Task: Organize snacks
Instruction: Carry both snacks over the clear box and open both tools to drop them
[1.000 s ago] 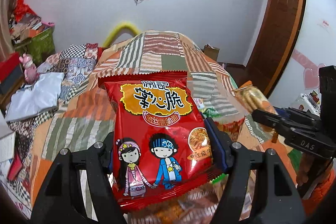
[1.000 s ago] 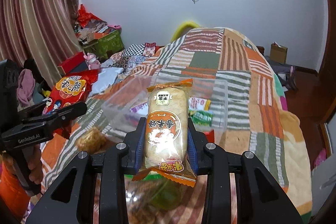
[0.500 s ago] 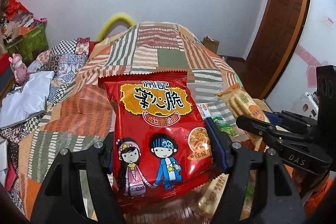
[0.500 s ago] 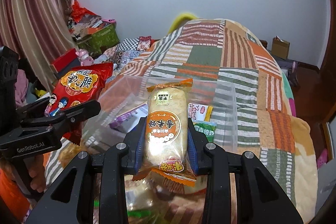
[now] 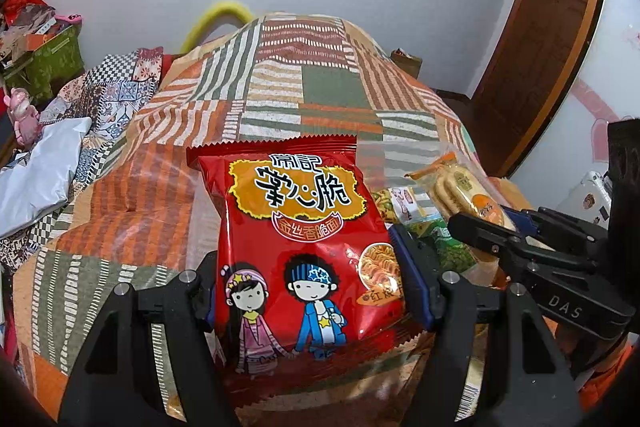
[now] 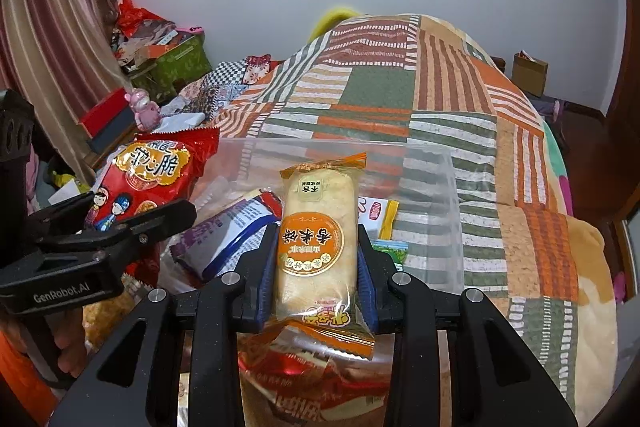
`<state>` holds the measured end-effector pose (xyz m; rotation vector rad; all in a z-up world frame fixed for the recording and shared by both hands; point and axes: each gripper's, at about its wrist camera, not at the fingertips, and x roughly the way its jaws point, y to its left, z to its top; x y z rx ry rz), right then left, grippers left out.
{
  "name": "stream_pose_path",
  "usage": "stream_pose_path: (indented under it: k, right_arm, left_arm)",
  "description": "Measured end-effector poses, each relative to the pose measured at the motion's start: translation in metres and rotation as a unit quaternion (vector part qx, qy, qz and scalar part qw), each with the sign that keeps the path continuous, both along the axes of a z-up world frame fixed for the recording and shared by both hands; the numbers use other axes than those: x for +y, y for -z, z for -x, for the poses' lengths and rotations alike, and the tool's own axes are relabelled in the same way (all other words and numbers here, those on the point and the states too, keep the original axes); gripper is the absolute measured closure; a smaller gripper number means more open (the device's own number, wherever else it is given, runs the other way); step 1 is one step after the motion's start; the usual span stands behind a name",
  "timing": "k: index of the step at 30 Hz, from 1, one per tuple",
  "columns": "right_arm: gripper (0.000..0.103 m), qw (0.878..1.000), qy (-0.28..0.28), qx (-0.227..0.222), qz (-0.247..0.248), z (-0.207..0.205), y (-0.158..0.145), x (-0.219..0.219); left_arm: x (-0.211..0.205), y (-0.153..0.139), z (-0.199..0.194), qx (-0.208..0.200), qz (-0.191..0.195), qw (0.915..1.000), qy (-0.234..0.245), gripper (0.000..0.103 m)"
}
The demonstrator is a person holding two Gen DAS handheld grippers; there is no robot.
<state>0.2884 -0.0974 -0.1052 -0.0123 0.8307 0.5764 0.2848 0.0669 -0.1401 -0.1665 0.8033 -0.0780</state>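
My left gripper (image 5: 308, 283) is shut on a red noodle-snack bag (image 5: 300, 247) with two cartoon figures, held upright over a clear plastic bin. My right gripper (image 6: 316, 263) is shut on a clear-wrapped rice cracker pack (image 6: 316, 239) with an orange round label, held over the same bin (image 6: 456, 211). The bin holds a purple-white packet (image 6: 228, 235), a green packet (image 6: 390, 253) and other snacks. The red bag also shows at left in the right wrist view (image 6: 148, 183), and the cracker pack at right in the left wrist view (image 5: 464, 191).
The bin sits on a bed with an orange, green and striped patchwork quilt (image 6: 440, 95). More snack packs (image 6: 304, 387) lie under my right gripper. Clutter, a green box (image 6: 180, 63) and a pink toy (image 6: 144, 107) are at the left. A wooden door (image 5: 548, 39) is at the right.
Both grippers have moved forward over the clear bin with their snacks still held. The two grippers have come closer together.
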Motion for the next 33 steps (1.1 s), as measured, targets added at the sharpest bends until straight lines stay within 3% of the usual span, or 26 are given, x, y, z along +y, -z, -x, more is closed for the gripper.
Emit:
stream_pose_path:
  k: [12,16,20,25,33]
  right_arm:
    - [0.07,1.0,0.003,0.007,0.015,-0.003,0.005,0.004]
    - [0.058,1.0,0.006,0.005,0.022,-0.003,0.005,0.004]
    - [0.056,1.0,0.0,-0.002,0.029,0.001,0.002,0.005]
    - [0.055,1.0,-0.007,-0.01,0.028,0.009,-0.006,0.005]
    - [0.054,0.999,-0.01,-0.035,0.023,0.031,-0.027,-0.002]
  left_arm:
    - [-0.003,0.007,-0.003,0.012,-0.006,0.9999,-0.001,0.033]
    - [-0.001,0.006,-0.002,0.015,-0.004,0.9998,-0.01,0.029]
    - [0.002,0.004,0.001,0.019,0.008,0.9997,-0.015,0.027]
    - [0.0,-0.009,0.011,-0.003,-0.002,0.9998,-0.017,0.019]
    - [-0.003,-0.034,0.035,-0.032,-0.019,0.9992,-0.015,0.015]
